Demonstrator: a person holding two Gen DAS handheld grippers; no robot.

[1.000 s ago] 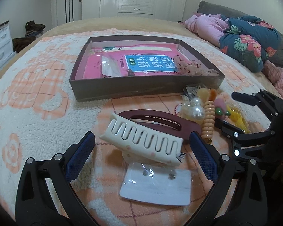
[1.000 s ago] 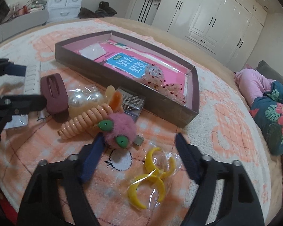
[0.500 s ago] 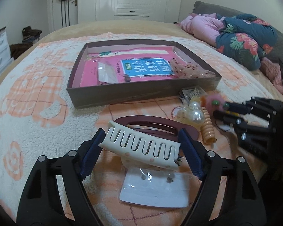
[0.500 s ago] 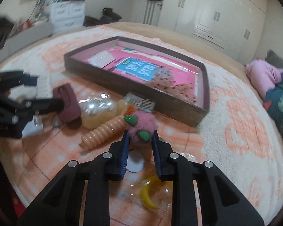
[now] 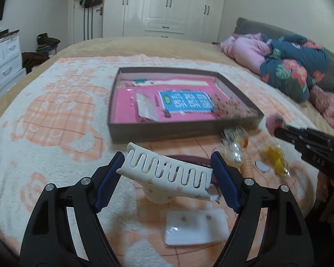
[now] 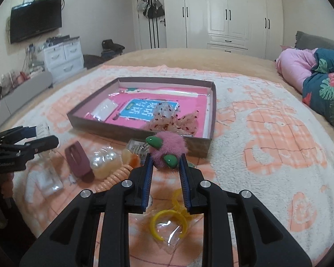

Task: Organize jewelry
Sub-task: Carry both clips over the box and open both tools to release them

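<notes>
While the left gripper (image 5: 167, 169) pinches a white hair claw (image 5: 167, 172) by its two ends, lifted off the blanket (image 5: 55, 133), the right gripper (image 6: 165, 164) is clamped on a pink fuzzy hair tie (image 6: 167, 148) with green leaf bits, held up in front of the box's near wall. Brown shallow box (image 6: 142, 131) sits ahead on the bed, holding a pink card, a clear packet and a sheer dotted bow (image 6: 178, 121). Left on the blanket: maroon clip (image 6: 78, 160), pearl piece in a bag (image 6: 103, 159), orange coil tie (image 6: 115, 176), yellow rings in a bag (image 6: 169, 220), earring card (image 5: 196, 225) below the claw.
</notes>
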